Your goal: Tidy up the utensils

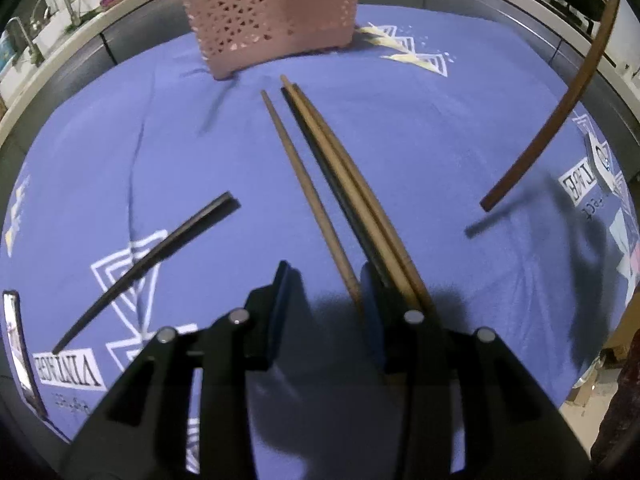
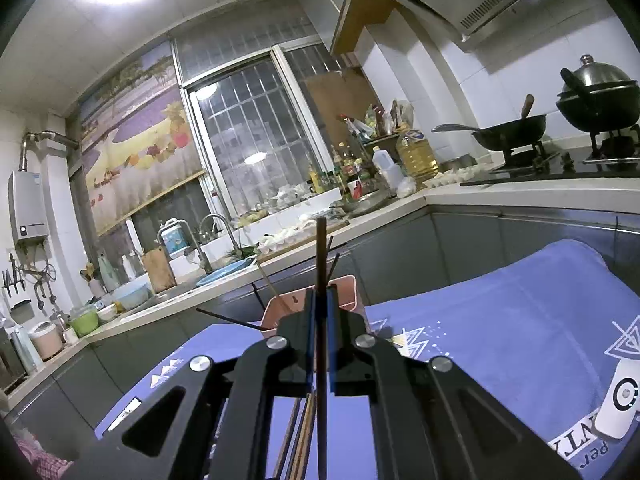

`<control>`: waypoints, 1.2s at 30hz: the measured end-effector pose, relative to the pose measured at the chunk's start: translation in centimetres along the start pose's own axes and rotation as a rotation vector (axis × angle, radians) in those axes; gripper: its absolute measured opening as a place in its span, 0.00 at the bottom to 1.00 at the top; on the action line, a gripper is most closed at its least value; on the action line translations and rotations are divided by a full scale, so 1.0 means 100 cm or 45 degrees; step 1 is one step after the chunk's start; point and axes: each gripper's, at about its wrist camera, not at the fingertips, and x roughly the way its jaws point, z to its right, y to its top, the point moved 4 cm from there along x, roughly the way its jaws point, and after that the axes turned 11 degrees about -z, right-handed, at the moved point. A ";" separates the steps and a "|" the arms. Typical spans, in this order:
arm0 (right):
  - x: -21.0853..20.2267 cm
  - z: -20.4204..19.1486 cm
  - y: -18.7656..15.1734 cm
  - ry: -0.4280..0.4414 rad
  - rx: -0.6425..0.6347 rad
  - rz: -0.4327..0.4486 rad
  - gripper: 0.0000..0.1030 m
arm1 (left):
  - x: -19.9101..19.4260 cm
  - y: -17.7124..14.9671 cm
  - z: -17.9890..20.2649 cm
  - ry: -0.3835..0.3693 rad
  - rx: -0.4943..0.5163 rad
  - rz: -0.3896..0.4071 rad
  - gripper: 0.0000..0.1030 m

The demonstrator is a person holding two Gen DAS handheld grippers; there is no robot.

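Lying on a blue printed cloth (image 1: 440, 128) are the utensils to be sorted: a group of chopsticks running from near to far down the middle of the left wrist view. A single brown chopstick (image 1: 298, 168) lies just left of a tight bundle of three chopsticks (image 1: 340, 168), one dark and two brown. Well to the left, apart from them, a black chopstick (image 1: 148, 260) lies at an angle on the cloth. At the far edge stands a pink perforated holder (image 1: 272, 16) with a few sticks already standing in it.

The left gripper (image 1: 328, 280) points steeply down over the near ends of the group, its jaws partly apart. The single brown chopstick runs into the gap beside the right finger, while the bundle passes under or beside that finger; whether the pads press on anything cannot be told.

The right gripper (image 2: 320, 300) is held about level, facing the kitchen counter (image 2: 280, 248), and its jaws are closed tight on a dark brown chopstick (image 2: 321, 248) that stands upright through them. In the left wrist view this chopstick hangs in the air at the right, above the cloth.
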 end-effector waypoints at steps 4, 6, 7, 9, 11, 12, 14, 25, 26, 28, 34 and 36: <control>0.000 -0.002 0.000 0.000 0.000 -0.001 0.05 | 0.005 0.006 0.002 0.030 0.019 0.010 0.30; 0.001 -0.003 -0.001 0.000 -0.003 -0.004 0.05 | 0.004 0.007 -0.002 0.001 0.026 0.003 0.09; 0.001 -0.004 -0.001 -0.001 -0.006 -0.004 0.05 | 0.004 0.005 -0.004 -0.012 0.030 -0.008 0.08; 0.001 -0.006 -0.001 0.000 -0.013 -0.003 0.05 | 0.001 -0.004 -0.011 -0.016 0.037 -0.028 0.07; 0.001 -0.008 0.000 0.001 -0.020 0.000 0.05 | -0.002 -0.019 -0.021 -0.016 0.055 -0.052 0.07; 0.002 -0.009 0.000 0.002 -0.024 0.001 0.05 | -0.002 -0.026 -0.023 -0.018 0.068 -0.064 0.07; 0.005 -0.012 -0.001 0.005 -0.032 -0.002 0.05 | -0.004 -0.037 -0.027 0.004 0.106 -0.083 0.09; 0.014 -0.024 -0.008 -0.003 -0.036 -0.039 0.05 | 0.006 0.038 -0.018 0.074 0.188 -0.005 0.25; 0.012 -0.024 -0.007 -0.010 -0.036 -0.036 0.05 | 0.012 0.045 -0.018 0.072 0.202 -0.016 0.25; 0.009 -0.025 -0.006 -0.020 -0.036 -0.030 0.05 | 0.014 0.057 -0.018 0.065 0.226 -0.010 0.25; 0.012 -0.032 -0.005 -0.030 -0.042 -0.040 0.05 | 0.014 0.069 -0.021 -0.053 0.255 -0.047 0.05; 0.014 -0.036 -0.005 -0.032 -0.048 -0.049 0.05 | 0.012 0.068 -0.019 -0.045 0.278 -0.043 0.04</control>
